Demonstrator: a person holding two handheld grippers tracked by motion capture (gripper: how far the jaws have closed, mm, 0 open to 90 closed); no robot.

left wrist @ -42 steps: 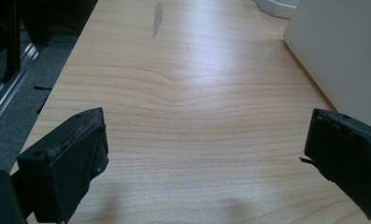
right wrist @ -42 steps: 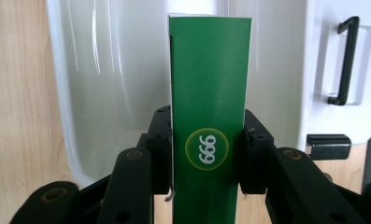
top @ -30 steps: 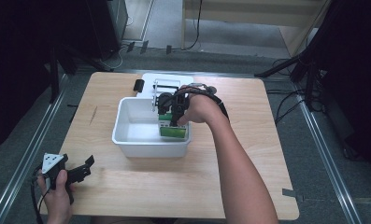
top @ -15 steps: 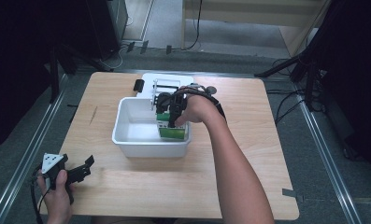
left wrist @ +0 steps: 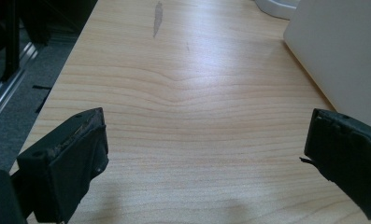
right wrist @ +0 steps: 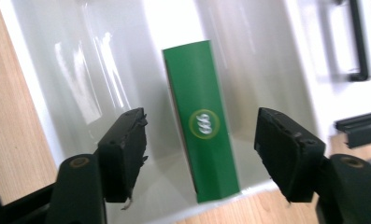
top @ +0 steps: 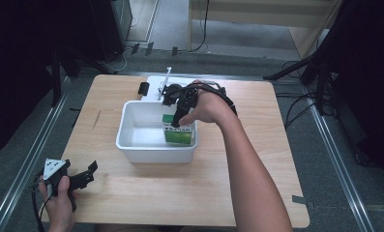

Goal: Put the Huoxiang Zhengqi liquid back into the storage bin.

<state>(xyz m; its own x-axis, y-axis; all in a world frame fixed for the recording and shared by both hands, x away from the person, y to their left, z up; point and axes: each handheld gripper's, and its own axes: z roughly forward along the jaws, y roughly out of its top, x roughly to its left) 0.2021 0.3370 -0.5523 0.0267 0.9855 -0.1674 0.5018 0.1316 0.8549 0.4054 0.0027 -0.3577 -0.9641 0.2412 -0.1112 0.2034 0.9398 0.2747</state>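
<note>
The green cardboard box (right wrist: 201,126) stands inside the white plastic tub (top: 131,145); the right gripper (right wrist: 199,154), its jaws just opened and released, should be lifted straight, untouched. The left gripper (left wrist: 202,149) is held open.

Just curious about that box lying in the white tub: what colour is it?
Green box, with a small round white-and-gold emblem; clearest in the right gripper view.

A tub (top: 131,145) sits at the middle of the table (top: 218,188). A box (top: 180,136) stands inside it, against its right wall. The right gripper (top: 176,122) hangs just above the box. The left gripper (top: 88,175) rests near the table's front left corner, well apart from the tub.
</note>
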